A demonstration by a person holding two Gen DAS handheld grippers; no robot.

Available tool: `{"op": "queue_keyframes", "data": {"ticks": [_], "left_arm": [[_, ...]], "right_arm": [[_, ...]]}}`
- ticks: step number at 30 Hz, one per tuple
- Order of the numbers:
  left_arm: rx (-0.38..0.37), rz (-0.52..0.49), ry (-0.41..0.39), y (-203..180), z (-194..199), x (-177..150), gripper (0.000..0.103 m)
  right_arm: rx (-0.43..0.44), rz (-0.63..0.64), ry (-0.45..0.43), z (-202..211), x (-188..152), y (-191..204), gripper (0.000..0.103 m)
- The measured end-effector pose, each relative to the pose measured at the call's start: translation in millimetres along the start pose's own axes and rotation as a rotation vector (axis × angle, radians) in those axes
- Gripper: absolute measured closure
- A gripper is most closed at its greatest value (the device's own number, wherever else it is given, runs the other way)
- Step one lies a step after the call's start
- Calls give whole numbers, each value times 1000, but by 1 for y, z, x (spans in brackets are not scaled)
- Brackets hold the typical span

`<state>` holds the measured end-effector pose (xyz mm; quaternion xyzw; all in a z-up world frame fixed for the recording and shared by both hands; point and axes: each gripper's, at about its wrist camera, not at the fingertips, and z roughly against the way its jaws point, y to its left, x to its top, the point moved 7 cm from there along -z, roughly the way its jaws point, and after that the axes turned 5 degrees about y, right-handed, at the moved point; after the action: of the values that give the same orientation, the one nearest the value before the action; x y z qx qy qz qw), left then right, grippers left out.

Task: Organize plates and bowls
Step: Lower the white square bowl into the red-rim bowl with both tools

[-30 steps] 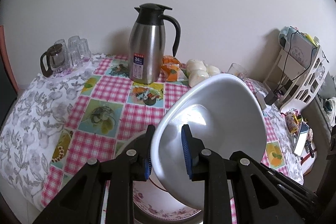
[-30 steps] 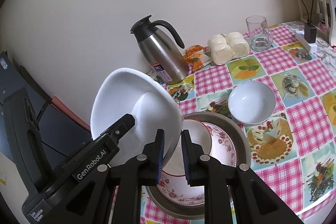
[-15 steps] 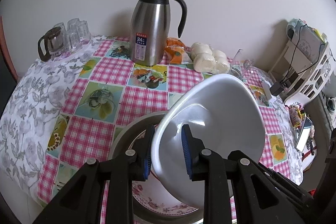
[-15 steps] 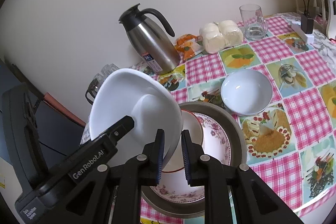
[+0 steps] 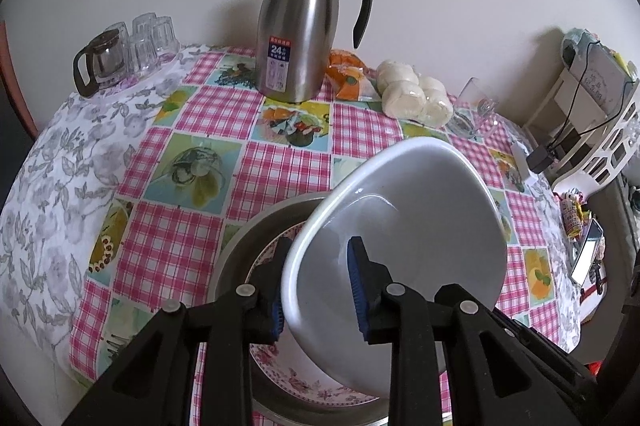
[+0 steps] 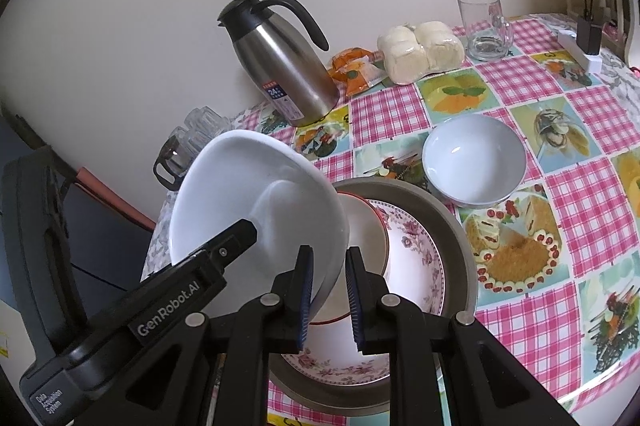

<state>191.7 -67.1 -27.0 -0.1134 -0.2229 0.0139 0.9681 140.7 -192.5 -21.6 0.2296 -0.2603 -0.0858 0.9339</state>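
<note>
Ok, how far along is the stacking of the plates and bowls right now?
Partly done. A floral plate already sits in the grey metal dish, with a red-rimmed bowl on it. In hand: both the left gripper and right gripper pinch the rim of a large white bowl, tilted above that stack. Left: setting it down, and the small white bowl beside the stack on the tablecloth.
</note>
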Motion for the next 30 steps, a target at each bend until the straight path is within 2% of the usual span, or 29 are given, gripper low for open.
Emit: {"op": "queue_keyframes", "data": {"ticks": [30], "left_arm": [[27,12,113,7,-30,-9,75]], "right_arm": [[-46,-27,76,-23,-4,-14,82]]}}
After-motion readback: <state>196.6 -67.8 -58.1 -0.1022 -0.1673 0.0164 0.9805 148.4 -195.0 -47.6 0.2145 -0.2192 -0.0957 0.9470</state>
